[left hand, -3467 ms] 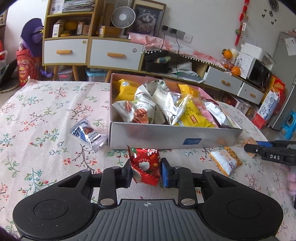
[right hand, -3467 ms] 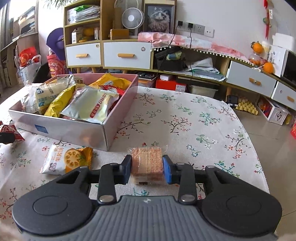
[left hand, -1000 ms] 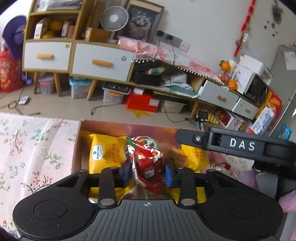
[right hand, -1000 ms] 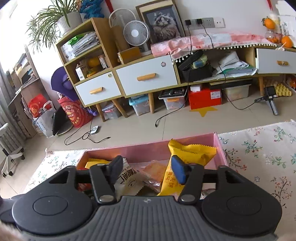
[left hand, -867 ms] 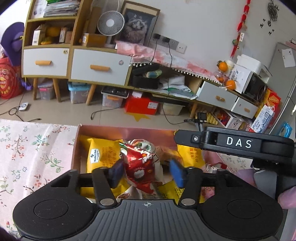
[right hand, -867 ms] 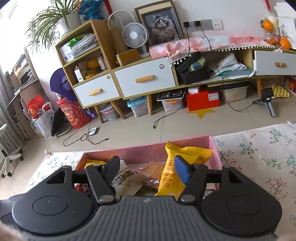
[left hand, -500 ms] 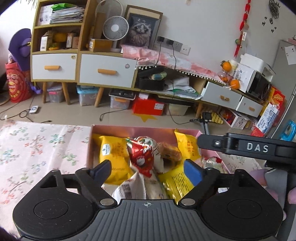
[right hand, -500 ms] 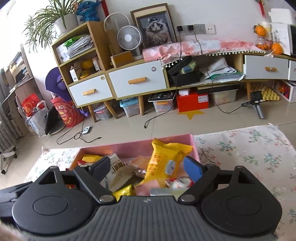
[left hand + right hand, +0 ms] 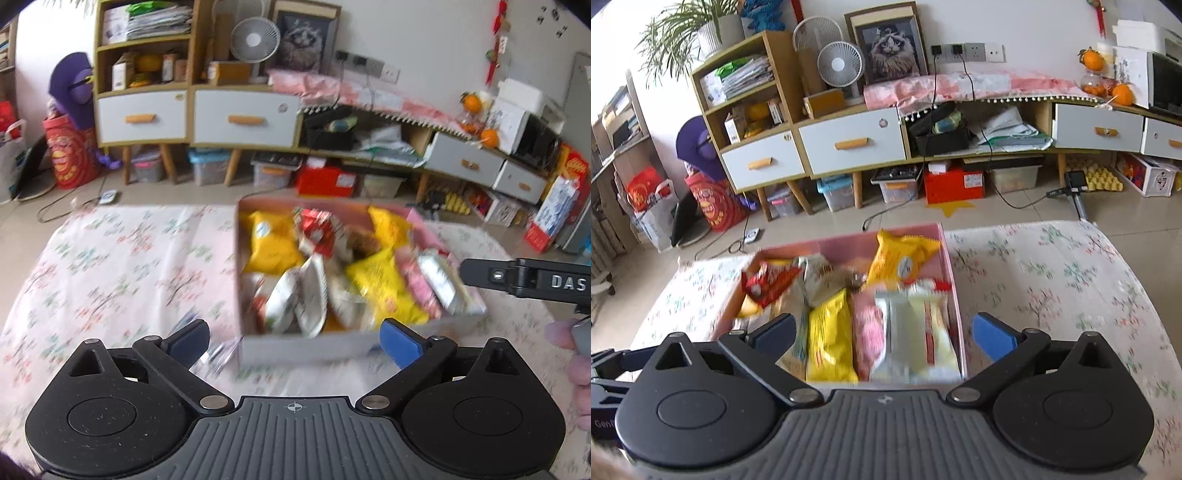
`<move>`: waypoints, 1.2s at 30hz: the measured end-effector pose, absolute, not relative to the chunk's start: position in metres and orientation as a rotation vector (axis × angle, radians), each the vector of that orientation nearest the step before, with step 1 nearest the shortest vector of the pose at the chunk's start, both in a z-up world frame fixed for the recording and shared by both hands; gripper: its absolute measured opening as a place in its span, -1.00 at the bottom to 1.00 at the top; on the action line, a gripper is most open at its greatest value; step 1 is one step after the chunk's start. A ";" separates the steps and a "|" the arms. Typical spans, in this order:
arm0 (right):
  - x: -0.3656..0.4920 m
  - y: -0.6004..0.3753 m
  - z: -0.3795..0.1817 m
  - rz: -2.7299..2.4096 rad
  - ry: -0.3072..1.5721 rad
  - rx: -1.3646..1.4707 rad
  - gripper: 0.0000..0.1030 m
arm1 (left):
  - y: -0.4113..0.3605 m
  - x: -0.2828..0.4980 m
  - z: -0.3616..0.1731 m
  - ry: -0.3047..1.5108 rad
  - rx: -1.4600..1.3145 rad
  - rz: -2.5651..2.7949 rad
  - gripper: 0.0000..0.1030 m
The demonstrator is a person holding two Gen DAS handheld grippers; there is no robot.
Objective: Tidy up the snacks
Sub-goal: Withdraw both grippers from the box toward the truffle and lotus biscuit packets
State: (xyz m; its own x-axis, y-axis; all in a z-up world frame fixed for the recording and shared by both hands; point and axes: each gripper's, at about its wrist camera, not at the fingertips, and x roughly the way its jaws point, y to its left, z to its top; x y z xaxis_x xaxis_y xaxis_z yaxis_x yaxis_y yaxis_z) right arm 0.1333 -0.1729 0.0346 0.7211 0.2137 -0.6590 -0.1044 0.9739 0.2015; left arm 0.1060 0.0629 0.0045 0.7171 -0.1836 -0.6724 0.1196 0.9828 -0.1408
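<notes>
inside the pink box (image 9: 951, 266) on the flowered tablecloth (image 9: 1052, 280), snack packets (image 9: 831, 332) are lying heaped. above its near edge the left gripper (image 9: 293, 341) and right gripper (image 9: 882, 334) are opening, nothing between their jaws.

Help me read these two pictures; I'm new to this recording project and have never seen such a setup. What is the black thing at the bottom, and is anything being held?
No robot here: a person carries a hand-held gripper in each hand, each with a camera looking along its two blue-padded fingers. One picture is from the left hand-held gripper, the other from the right hand-held gripper. Both sets of jaws are opening wide, gripping nothing. Below them, on the floral tablecloth, sits a pink cardboard box filled with snack packets, including a red crinkled packet and a yellow pillow-shaped packet. In the left view, the other gripper's black finger marked DAS shows at the right edge.
</notes>
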 end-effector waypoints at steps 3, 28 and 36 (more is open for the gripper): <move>0.125 -0.174 0.032 0.161 0.765 0.130 0.99 | 0.070 0.095 0.001 0.787 -0.085 -0.140 0.94; 0.075 -0.158 -0.013 0.148 0.804 -0.196 0.99 | 0.137 0.079 -0.051 0.807 -0.002 0.005 1.00; 0.086 -0.161 -0.018 0.155 0.801 -0.141 0.99 | 0.145 0.111 -0.040 0.755 -0.087 0.095 1.00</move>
